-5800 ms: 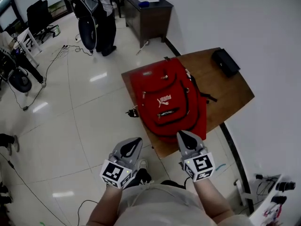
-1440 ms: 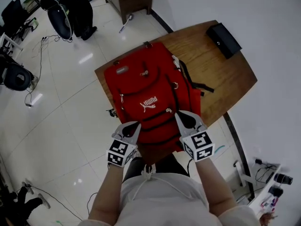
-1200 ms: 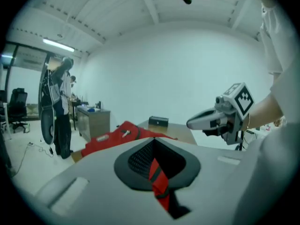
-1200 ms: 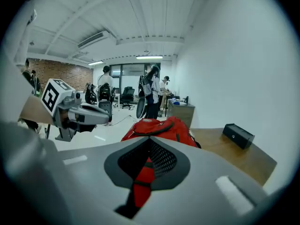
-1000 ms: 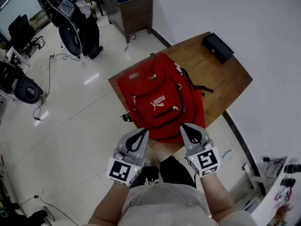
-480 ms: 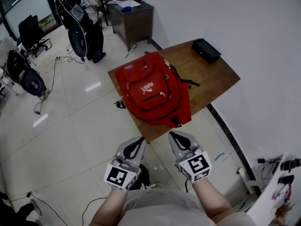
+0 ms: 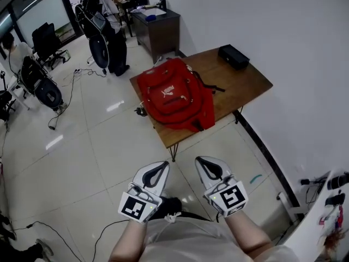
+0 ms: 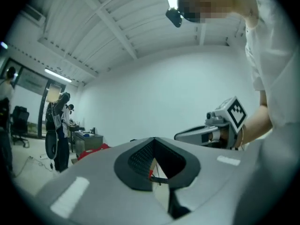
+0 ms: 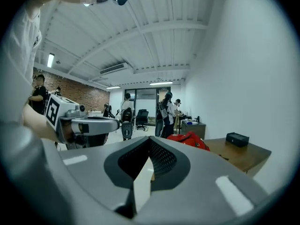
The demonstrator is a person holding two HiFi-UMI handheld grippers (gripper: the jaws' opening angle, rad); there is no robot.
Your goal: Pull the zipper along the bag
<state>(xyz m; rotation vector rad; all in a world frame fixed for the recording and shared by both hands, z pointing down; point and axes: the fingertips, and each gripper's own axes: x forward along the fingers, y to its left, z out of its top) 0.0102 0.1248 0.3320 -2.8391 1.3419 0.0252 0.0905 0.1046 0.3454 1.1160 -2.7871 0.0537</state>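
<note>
1. Currently both grippers are held low in front of the person, over bare floor tiles [image 7: 98, 162]. Left gripper [image 7: 162, 165]: jaw tips meet, nothing between them. Right gripper [image 7: 200, 160]: same, tips together and empty. Neither touches anything.
2. Bag [image 7: 173, 97]: red backpack, lying flat on the wooden table [image 7: 245, 86], well ahead of both sets of jaw tips, with open floor in between. It covers the table's left part.
3. Writing: white logo [image 7: 169, 91] with lettering on the bag's front, too small to read. Each gripper's cube carries a black-and-white square marker, left [image 7: 134, 207] and right [image 7: 233, 196]; these are patterns, not text.
4. Zipper pull: cannot be made out in any view.
5. Black strap [image 7: 210, 87] trails from the bag to the right across the tabletop.
6. Black box [image 7: 233, 56] sits at the table's far end, beyond the bag and apart from it.
7. Further ahead and left of the jaws: dark desk [image 7: 158, 29] against the wall, a standing person [image 7: 106, 31] beside it, office chairs [image 7: 43, 89], and cables [image 7: 71, 72] on the floor.
8. Right gripper view: bag [image 9: 190, 139] shows just past the jaw tips' right, on the table [image 9: 243, 156]; left gripper [image 9: 89, 123] shows at the left.
9. Left gripper view: only a red sliver of the bag [image 8: 91, 151] shows, left of the jaws.
</note>
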